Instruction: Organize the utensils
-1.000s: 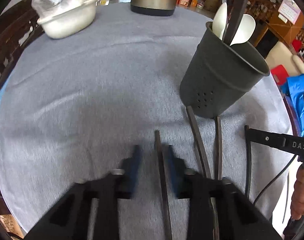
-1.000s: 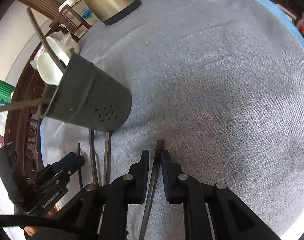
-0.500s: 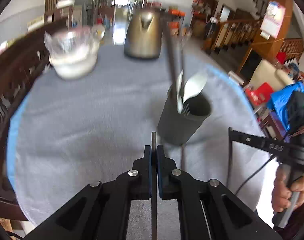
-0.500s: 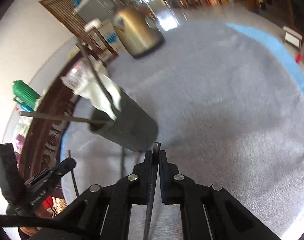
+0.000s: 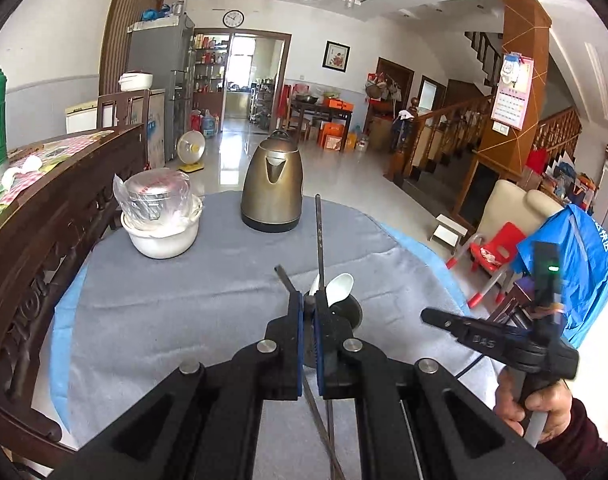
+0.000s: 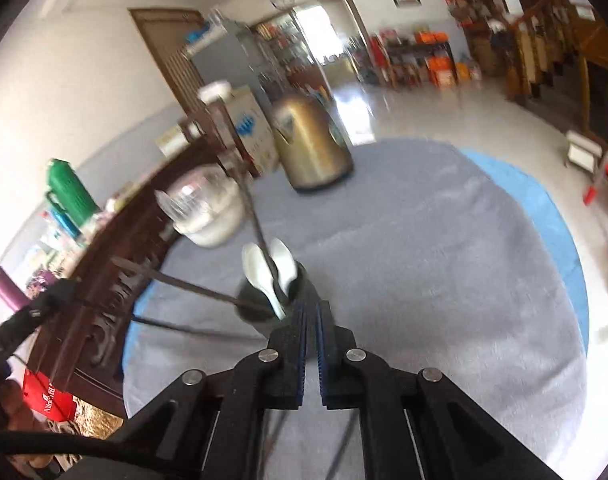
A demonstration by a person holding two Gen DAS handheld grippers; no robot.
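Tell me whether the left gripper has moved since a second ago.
Yes. The left gripper has risen and tilted up: the holder that stood high in its view now sits low, behind its tips.

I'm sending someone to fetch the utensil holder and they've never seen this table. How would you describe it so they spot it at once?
Look at the round table with the grey cloth. Nearer than the brass-coloured kettle and the white bowl stands a dark cup-shaped utensil holder. It alone has white spoons and dark chopsticks sticking up from it.
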